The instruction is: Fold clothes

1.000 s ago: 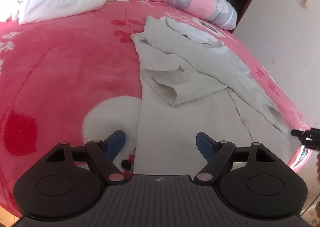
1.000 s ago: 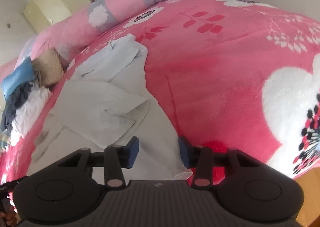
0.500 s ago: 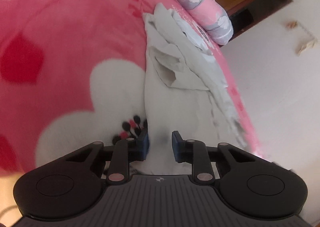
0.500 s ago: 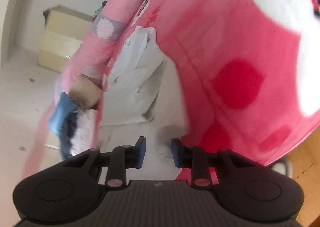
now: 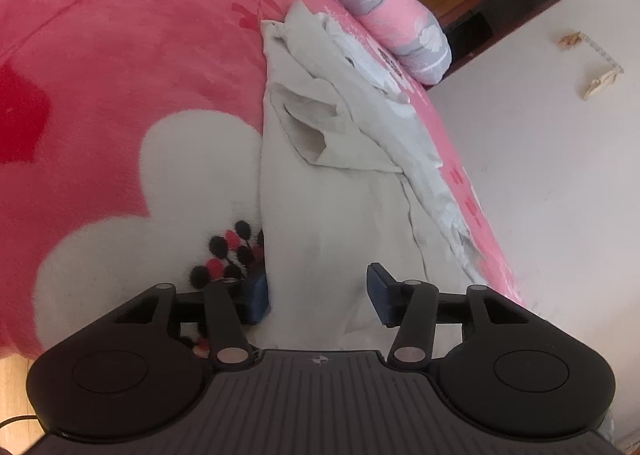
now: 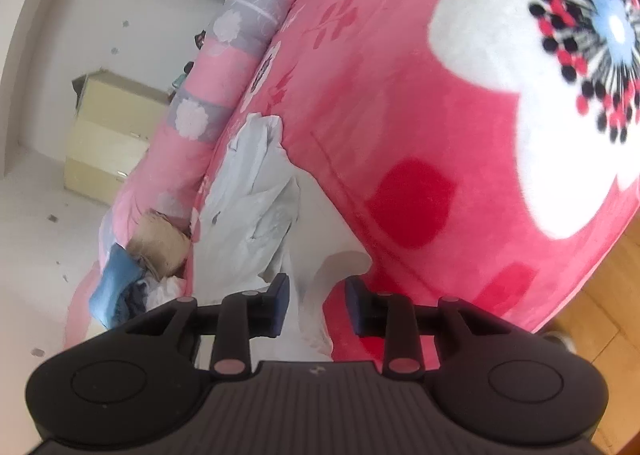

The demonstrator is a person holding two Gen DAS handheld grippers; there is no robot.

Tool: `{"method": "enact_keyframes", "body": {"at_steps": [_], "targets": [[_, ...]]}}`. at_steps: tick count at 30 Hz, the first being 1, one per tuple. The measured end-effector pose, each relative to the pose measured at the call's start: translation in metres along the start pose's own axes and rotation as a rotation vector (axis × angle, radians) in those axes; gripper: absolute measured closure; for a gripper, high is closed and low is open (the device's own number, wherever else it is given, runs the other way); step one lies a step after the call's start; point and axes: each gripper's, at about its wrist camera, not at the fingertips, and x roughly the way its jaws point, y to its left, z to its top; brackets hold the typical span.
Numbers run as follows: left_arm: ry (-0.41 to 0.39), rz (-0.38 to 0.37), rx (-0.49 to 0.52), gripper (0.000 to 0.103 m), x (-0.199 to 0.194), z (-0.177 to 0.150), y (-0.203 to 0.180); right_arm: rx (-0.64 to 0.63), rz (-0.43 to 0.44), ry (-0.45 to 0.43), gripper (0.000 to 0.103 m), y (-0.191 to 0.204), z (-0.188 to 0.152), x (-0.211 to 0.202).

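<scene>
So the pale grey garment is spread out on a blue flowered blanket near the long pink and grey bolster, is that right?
Not quite: the blanket is pink with white flowers, not blue, as the left wrist view shows. The rest holds: the pale grey garment is spread on it, near the long pink and grey bolster.

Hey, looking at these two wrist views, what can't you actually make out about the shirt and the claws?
- Left wrist view: the white garment's near hem, hidden under the left claw body; whether the fingers touch cloth is unclear.
- Right wrist view: the garment's near corner, cut off behind the right claw; motion blur softens it.
- Right wrist view: the clothes pile, too blurred and half hidden.
</scene>
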Motion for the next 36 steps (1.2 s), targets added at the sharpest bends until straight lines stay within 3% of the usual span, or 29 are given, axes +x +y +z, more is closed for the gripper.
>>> {"method": "enact_keyframes", "body": {"at_steps": [2,5,11,12,14,16,17,28,36], "targets": [[-0.001,0.038,0.046,0.082,-0.001,-0.001,-0.005,0.024,0.022,0.018,0.064,-0.006,-0.005,0.006],[0.008,0.044,0.053,0.084,-0.001,0.001,-0.006,0.022,0.056,0.042,0.064,-0.007,-0.012,0.015],[0.004,0.074,0.077,0.082,0.003,-0.001,-0.010,-0.053,0.032,0.052,0.065,0.006,-0.014,0.023],[0.002,0.086,0.099,0.082,0.002,-0.003,-0.013,-0.070,0.024,0.056,0.069,0.009,-0.014,0.024],[-0.005,0.104,0.134,0.094,0.001,-0.005,-0.018,-0.112,0.000,0.068,0.076,0.016,-0.019,0.028],[-0.016,0.099,0.129,0.100,-0.003,-0.004,-0.020,-0.151,-0.023,0.081,0.099,0.024,-0.023,0.031],[-0.023,0.088,0.116,0.103,-0.006,-0.002,-0.020,-0.157,-0.023,0.086,0.100,0.026,-0.025,0.031],[-0.174,-0.090,0.046,0.103,-0.037,0.037,-0.039,-0.196,0.093,0.034,0.102,0.076,-0.001,0.009],[-0.241,-0.127,0.068,0.103,-0.025,0.081,-0.050,-0.250,0.129,0.031,0.102,0.112,0.026,0.018]]}}
